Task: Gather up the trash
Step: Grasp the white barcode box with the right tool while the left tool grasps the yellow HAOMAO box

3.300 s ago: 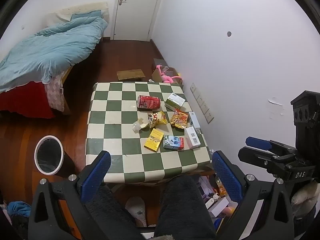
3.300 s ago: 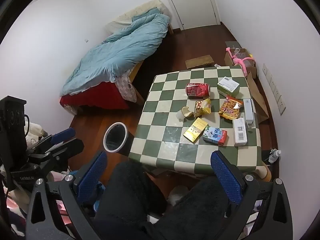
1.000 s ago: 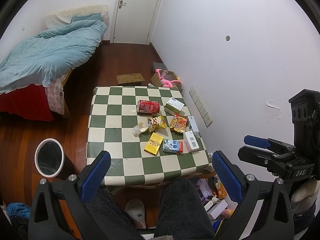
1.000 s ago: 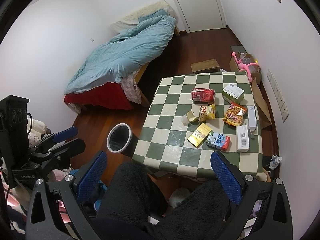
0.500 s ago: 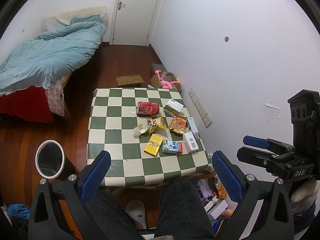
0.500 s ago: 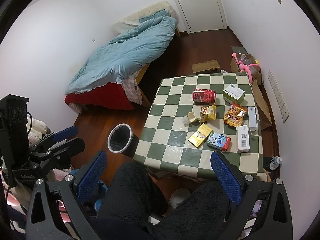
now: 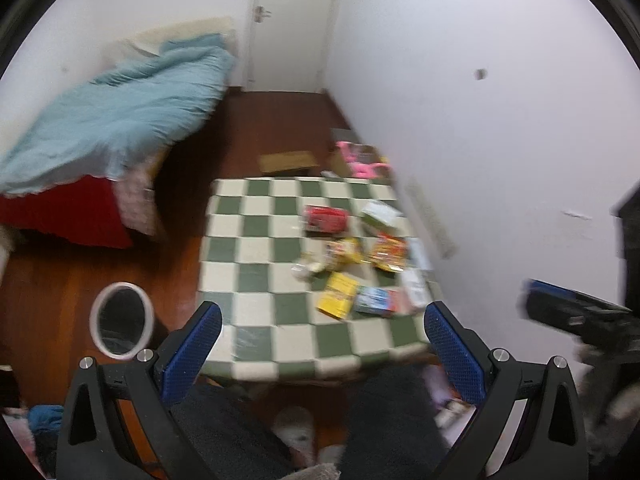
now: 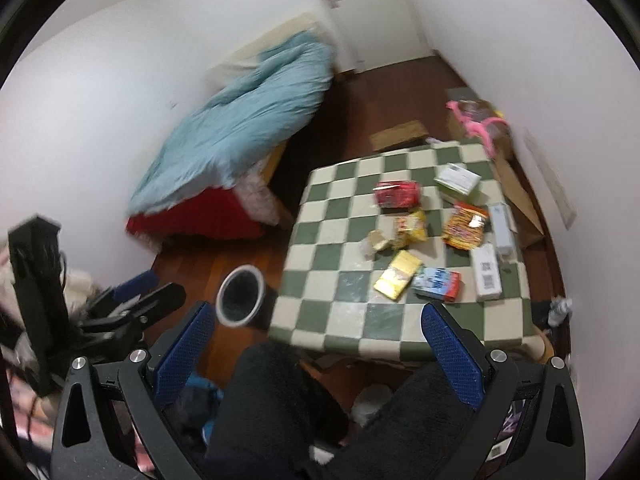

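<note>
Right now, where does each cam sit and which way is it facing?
Left wrist: on the left gripper, high up, facing down at the checkered table; own blue fingers, dark-clad legs, right gripper at right edge.
Right wrist: on the right gripper, same downward look from further right; left gripper at left edge.
Shared: table, red can, trash bin, bed.

One table [image 8: 332,240], one bin [image 8: 240,295], one can [image 8: 397,193], three snack packets [image 8: 466,226], five boxes [image 8: 486,272], one crumpled wrapper [image 8: 374,243], one bed [image 8: 248,128] counted.
</note>
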Demonstrator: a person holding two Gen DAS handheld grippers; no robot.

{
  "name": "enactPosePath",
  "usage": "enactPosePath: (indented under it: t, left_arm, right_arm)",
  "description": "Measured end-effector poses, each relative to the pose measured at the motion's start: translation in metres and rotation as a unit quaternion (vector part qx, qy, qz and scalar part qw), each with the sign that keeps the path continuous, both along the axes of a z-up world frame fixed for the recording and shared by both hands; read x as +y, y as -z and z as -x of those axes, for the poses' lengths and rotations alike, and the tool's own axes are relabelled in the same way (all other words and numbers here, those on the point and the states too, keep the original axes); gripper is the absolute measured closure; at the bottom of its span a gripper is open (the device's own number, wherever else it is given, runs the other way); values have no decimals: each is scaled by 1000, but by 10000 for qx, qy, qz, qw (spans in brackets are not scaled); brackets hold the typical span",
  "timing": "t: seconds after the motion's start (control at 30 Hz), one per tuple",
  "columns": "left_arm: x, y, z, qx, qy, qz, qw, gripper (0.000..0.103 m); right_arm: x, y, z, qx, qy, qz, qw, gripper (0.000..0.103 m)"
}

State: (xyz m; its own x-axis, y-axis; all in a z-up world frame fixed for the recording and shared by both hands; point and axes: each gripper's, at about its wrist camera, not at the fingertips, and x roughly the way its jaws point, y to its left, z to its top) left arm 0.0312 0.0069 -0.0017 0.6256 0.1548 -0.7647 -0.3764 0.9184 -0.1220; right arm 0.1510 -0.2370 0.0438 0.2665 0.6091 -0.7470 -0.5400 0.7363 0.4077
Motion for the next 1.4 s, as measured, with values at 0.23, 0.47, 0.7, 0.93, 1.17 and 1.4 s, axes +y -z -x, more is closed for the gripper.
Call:
enactPosePath:
  t: [0.23, 0.47, 0.7, 0.93, 1.17, 1.4]
  left_arm:
    - [27, 96, -57, 858, -540, -563, 9933, 0]
    - [30, 205, -125, 1863, -308, -325, 9815, 0]
    - [12, 271, -196, 2543, 628, -233, 9648, 2]
    - [-9, 309, -236, 2963, 1365, -132, 9452, 3]
    - [-13, 316, -248, 2836, 1495, 100, 9472, 24]
    - [-15, 309, -250, 2707, 1469, 365, 9507, 48]
  right_arm:
    - [-19, 90, -61, 250, 1182, 603, 9908, 0]
    - [-39, 225, -157, 954, 1764, 1562, 9671, 16]
    - [-38, 301, -203, 1202, 1652, 2157, 9548, 16]
    - [-36, 335, -227, 1438, 1522, 2228, 9521, 16]
    - [-26, 351, -235, 1483, 1361, 2281, 9526, 36]
    - [-35, 349, -223, 1566, 1447, 2350, 9483, 47]
